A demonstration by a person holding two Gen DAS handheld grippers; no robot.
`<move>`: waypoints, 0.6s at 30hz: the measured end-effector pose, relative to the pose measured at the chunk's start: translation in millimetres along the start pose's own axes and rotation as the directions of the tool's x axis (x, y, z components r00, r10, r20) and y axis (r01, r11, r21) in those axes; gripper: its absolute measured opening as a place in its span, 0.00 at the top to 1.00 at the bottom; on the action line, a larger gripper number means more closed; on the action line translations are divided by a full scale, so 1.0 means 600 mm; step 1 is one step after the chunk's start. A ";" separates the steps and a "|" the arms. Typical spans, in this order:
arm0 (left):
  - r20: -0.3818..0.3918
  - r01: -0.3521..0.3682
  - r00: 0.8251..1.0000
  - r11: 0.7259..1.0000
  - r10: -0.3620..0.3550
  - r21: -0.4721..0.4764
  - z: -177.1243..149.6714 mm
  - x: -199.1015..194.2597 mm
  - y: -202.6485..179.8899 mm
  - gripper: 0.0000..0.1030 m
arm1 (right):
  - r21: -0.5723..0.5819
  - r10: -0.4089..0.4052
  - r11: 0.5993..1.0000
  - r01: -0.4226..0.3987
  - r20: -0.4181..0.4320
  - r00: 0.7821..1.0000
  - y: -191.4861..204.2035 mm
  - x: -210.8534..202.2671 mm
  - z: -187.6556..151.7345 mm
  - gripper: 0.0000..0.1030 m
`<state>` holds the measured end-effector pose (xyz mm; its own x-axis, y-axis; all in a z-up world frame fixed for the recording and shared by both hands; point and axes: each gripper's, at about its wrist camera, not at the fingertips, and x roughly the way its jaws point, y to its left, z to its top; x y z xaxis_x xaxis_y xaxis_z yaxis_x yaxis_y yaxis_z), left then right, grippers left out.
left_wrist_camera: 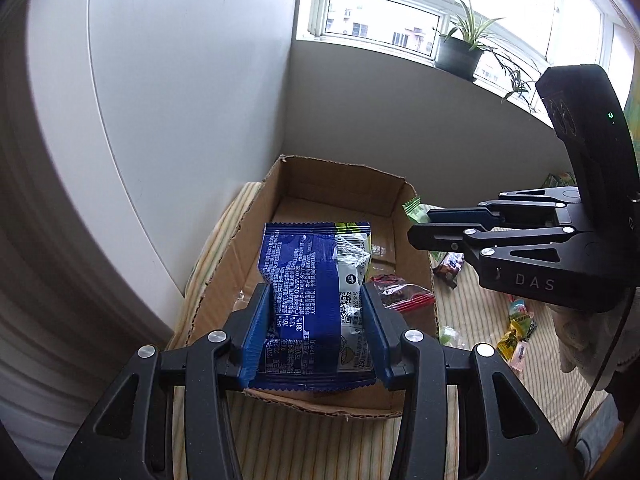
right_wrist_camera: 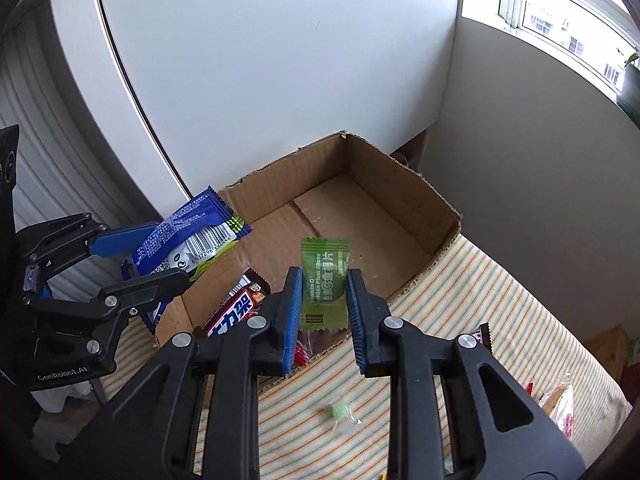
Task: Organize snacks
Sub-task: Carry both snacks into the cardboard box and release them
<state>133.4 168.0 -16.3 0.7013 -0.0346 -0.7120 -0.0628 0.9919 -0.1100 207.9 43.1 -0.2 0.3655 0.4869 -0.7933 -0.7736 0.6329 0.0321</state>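
Our left gripper (left_wrist_camera: 316,336) clamps a blue snack packet (left_wrist_camera: 308,280) over the cardboard box (left_wrist_camera: 340,192). Our right gripper (right_wrist_camera: 324,312) pinches a green candy wrapper (right_wrist_camera: 325,280) above it too.

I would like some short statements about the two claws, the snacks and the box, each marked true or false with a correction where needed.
1. The left claw is shut on a blue snack packet. True.
2. The right claw holds a red chocolate bar. False: it is shut on a green candy packet; the red-and-brown chocolate bar lies in the box.
3. The cardboard box is closed with a lid. False: its top is open.
4. The box stands on a striped cloth. True.
5. A potted plant stands on the window sill. True.
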 end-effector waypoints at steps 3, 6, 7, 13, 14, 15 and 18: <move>-0.008 -0.002 1.000 1.000 0.002 -0.001 -0.001 0.006 0.001 0.58 | 0.001 0.004 1.000 -0.004 -0.006 1.000 -0.001 0.012 0.002 0.78; -0.016 -0.009 1.000 1.000 0.009 0.002 -0.003 0.010 0.002 0.56 | 0.007 0.012 1.000 -0.011 -0.016 1.000 -0.005 0.019 0.002 0.73; -0.015 -0.014 1.000 1.000 0.014 -0.001 -0.003 0.010 0.002 0.56 | 0.010 0.011 1.000 -0.011 -0.011 1.000 -0.007 0.020 0.002 0.59; -0.015 -0.025 1.000 1.000 0.025 -0.017 -0.001 0.006 0.004 0.54 | 0.016 0.004 1.000 -0.004 0.018 1.000 -0.011 0.000 -0.004 0.39; -0.012 -0.024 1.000 1.000 0.024 -0.019 -0.001 0.002 0.003 0.54 | 0.017 0.003 1.000 -0.003 0.024 1.000 -0.012 -0.007 -0.006 0.39; -0.009 -0.023 1.000 1.000 0.022 -0.020 -0.001 -0.001 0.002 0.54 | 0.019 0.000 1.000 -0.001 0.031 1.000 -0.014 -0.016 -0.008 0.39; 0.002 -0.017 1.000 1.000 0.017 -0.018 -0.002 -0.014 -0.006 0.54 | 0.026 -0.010 1.000 0.008 0.047 0.999 -0.021 -0.044 -0.019 0.39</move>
<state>127.0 164.6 -11.1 0.7013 -0.0175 -0.7126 -0.0876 0.9900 -0.1105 202.2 15.4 13.1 0.3969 0.5087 -0.7640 -0.7566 0.6526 0.0414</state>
